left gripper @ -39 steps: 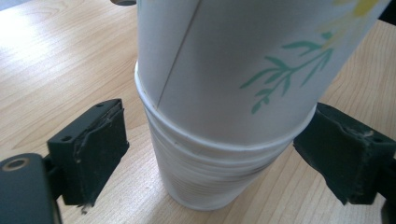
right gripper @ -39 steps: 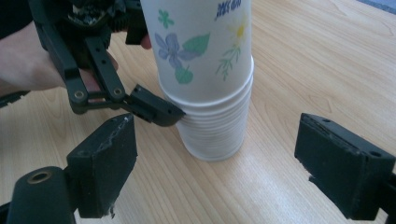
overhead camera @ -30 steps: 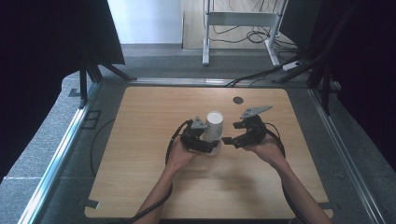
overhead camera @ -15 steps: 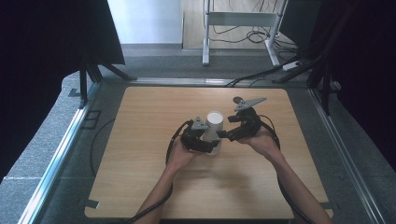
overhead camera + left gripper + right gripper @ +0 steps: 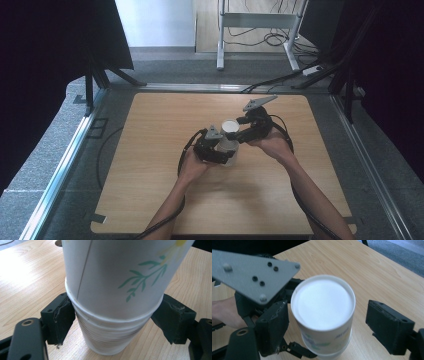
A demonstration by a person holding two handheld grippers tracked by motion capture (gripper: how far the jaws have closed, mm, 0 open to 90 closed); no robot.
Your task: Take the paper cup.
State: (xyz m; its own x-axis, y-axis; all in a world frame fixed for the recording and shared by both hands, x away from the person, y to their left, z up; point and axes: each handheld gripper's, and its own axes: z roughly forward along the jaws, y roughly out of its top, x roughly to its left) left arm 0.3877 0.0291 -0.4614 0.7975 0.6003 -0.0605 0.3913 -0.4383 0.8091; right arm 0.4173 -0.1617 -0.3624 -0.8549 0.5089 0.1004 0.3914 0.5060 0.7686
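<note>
Pale wooden tabletop (image 5: 150,200), mid-board: a stack of white paper cups with a green leaf print (image 5: 112,302) stands upright. Left gripper (image 5: 216,150) pinches the lower cups below the rim. Right gripper (image 5: 324,322) straddles the top cup, spread, not touching. Light, thin-walled, easily crushed, I reckon; grip gently just beneath the rolled rim.

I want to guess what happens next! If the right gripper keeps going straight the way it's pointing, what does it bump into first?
Most likely the top paper cup. It stands between the right gripper's open jaws, which have not closed on it. Depth is hard to judge.
</note>
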